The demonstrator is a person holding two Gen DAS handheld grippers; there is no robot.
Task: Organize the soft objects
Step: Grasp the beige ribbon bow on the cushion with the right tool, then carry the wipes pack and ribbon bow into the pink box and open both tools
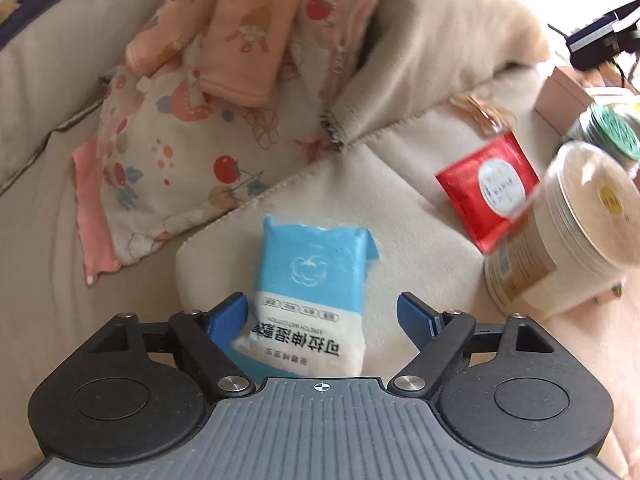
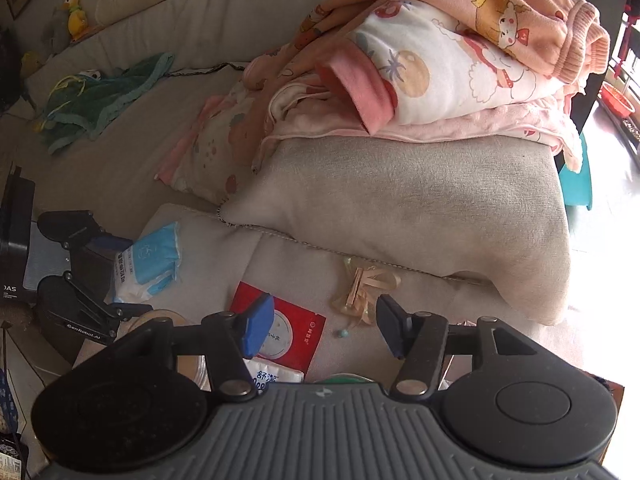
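Observation:
A blue and white soft pack of cotton tissues (image 1: 310,280) lies on the beige sofa seat (image 1: 420,240). My left gripper (image 1: 322,314) is open, its blue fingers on either side of the pack's near end, the left pad touching it. The pack also shows in the right wrist view (image 2: 148,264) between the left gripper's fingers (image 2: 106,242). My right gripper (image 2: 326,326) is open and empty above a red sachet (image 2: 296,328). Pink printed children's clothes (image 2: 440,68) are piled on a grey cushion (image 2: 400,216).
A red sachet (image 1: 486,188), a round lidded tub (image 1: 560,224) and a green-lidded jar (image 1: 608,132) sit at the right. A pale ribbon bow (image 2: 366,286) lies by the cushion. A green cloth (image 2: 100,100) and small toys (image 2: 76,14) are on the far sofa.

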